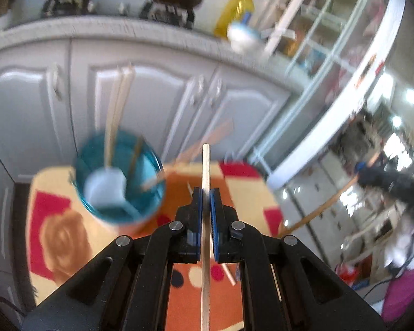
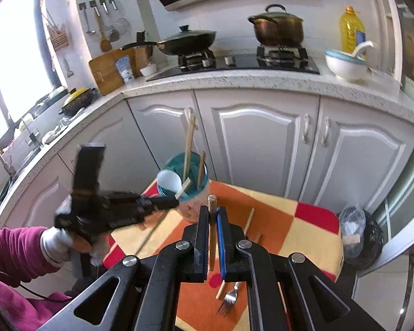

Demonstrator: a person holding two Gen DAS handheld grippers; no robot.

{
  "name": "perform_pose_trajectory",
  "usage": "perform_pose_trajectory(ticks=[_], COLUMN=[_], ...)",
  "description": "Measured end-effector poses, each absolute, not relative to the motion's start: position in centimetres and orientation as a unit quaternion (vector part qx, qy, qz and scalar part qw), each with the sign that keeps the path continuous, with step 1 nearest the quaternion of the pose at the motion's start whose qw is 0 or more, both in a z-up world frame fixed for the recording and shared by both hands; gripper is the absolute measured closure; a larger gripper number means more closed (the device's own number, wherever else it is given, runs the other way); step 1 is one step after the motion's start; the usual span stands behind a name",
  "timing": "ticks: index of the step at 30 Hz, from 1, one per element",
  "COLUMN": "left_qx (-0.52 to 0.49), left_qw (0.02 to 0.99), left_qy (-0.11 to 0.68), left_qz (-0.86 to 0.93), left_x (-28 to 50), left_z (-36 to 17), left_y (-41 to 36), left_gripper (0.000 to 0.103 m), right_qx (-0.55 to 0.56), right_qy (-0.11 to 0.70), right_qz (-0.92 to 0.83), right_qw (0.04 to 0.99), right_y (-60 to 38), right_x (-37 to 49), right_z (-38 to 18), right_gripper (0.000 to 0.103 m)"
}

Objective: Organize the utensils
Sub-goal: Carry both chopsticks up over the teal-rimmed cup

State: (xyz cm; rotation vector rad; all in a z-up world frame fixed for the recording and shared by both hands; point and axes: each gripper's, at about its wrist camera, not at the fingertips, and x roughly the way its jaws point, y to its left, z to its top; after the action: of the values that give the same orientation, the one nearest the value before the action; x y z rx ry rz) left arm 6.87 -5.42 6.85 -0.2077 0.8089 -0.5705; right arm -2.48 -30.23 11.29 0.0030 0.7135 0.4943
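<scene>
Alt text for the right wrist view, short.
The right claw grips a brown chopstick above a checkered table. Beyond stands a blue cup of utensils; a fork lies below, and the left claw holds a thin stick.

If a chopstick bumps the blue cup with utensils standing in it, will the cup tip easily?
Probably yes. The tall blue plastic cup holds long wooden chopsticks that lean well above its rim, which likely makes it top-heavy. It stands on a soft patterned orange cloth, so it may rock. It looks light.
</scene>
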Motion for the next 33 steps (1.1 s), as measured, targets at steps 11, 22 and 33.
perform_pose_trajectory(ticks=[11, 22, 33], left_qx=[-0.109, -0.099, -0.102], left_qw=[0.934, 0.959, 0.967], left_qy=[0.264, 0.203, 0.167], left_qz=[-0.216, -0.17, -0.162], left_x=[12.7, 19.9, 23.5], left_z=[13.9, 12.5, 9.4], left_y=[0.2, 1.5, 1.1], left_gripper=[0.099, 0.099, 0.099], right_qx=[0.007, -0.001, 0.001], right_qy=[0.297, 0.283, 0.322], right_qz=[0.293, 0.293, 0.277], right_qw=[0.909, 0.913, 0.905], right_y=[-25.8, -21.8, -20.1], right_x=[0.3, 6.3, 13.3], right_z=[17.7, 20.7, 17.1], right_gripper=[0.098, 0.098, 0.098])
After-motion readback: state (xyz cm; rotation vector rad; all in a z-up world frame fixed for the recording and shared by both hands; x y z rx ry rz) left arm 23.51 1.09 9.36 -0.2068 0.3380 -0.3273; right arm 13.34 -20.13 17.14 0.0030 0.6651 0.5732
